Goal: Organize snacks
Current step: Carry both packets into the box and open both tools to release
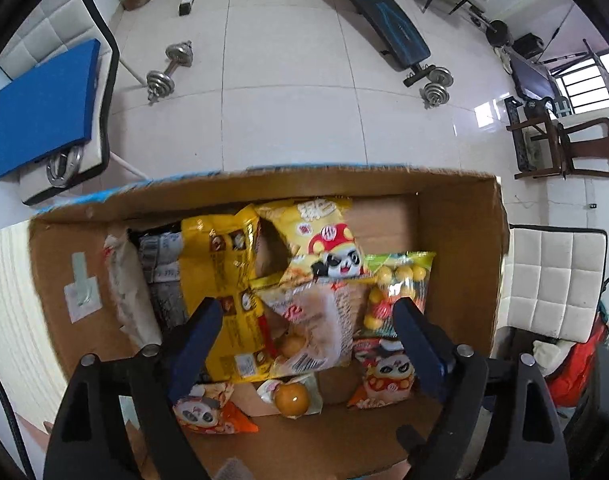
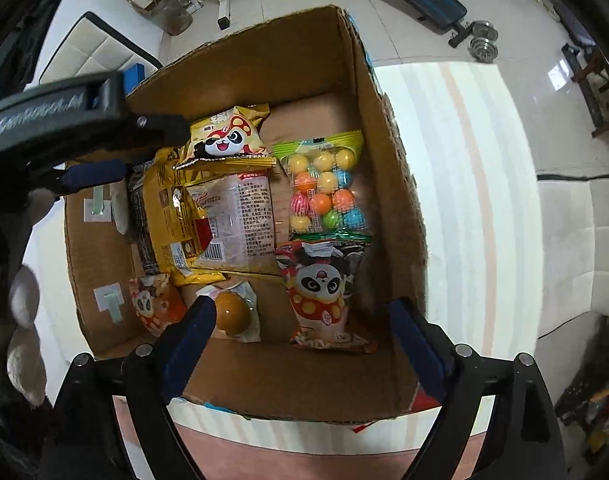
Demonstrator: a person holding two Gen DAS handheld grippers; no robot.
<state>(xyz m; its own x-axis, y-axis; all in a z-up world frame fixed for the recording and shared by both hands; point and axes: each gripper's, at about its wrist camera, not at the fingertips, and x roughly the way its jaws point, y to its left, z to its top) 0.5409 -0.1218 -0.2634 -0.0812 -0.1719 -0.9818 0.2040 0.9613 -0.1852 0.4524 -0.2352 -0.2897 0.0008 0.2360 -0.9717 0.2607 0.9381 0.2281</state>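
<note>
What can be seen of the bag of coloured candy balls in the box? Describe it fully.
The bag of coloured candy balls is a clear plastic pouch with a green crimped top edge and a green printed bottom edge. Inside are round balls in yellow, orange, blue, pink and striped green. It lies flat on the floor of the cardboard box, close to its right wall. Its lower end meets the panda snack packet. It looks sealed. No hand-held gripper touches it.

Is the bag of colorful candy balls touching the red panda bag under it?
Touching. In the right wrist view, the bottom edge of the candy ball bag overlaps the top edge of the red panda bag, with no cardboard showing between them.
</note>
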